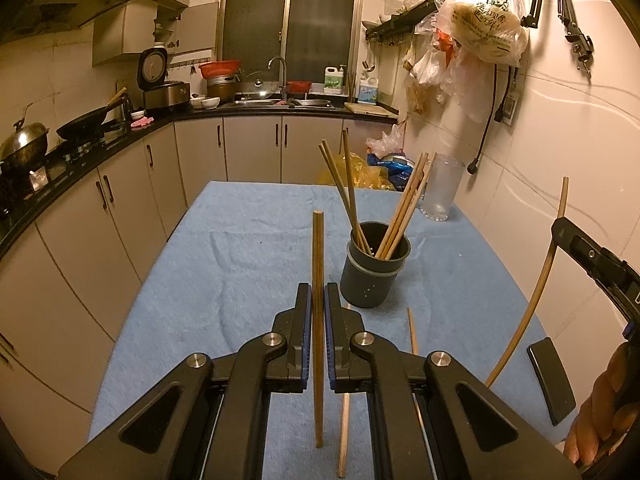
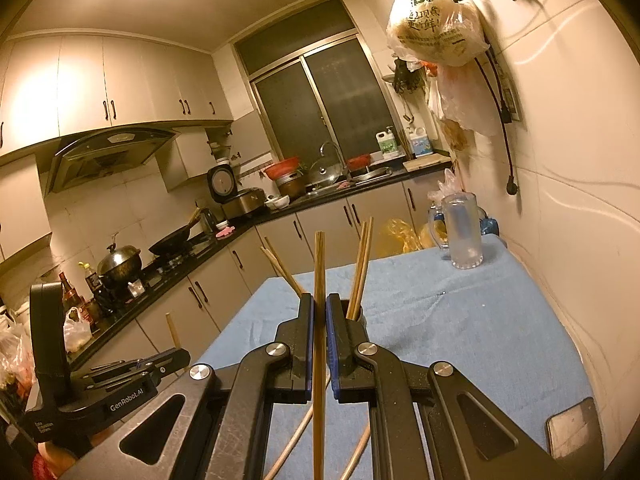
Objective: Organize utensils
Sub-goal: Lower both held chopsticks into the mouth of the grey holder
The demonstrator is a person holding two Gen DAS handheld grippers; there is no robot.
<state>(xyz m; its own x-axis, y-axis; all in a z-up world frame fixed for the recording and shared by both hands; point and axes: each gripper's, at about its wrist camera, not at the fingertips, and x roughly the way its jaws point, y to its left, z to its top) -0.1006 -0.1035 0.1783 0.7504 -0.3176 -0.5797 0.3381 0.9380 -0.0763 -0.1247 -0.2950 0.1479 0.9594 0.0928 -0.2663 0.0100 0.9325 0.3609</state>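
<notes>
From the left wrist, our left gripper (image 1: 318, 300) pinches one chopstick (image 1: 318, 248) upright, just short of the dark holder (image 1: 376, 272). From the right wrist, our right gripper (image 2: 319, 312) clamps another chopstick (image 2: 319, 264); next, we'd judge, both tips must clear the rim and drop in.

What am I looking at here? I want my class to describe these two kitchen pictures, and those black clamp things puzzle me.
No robot: a person holds two hand-held grippers, each carrying a camera looking along its fingers. One picture comes from the left gripper, the other from the right gripper. Each is shut on one upright chopstick. On the blue cloth stand a dark holder with more chopsticks and a clear jug; loose chopsticks and a dark phone-like slab lie there.
</notes>
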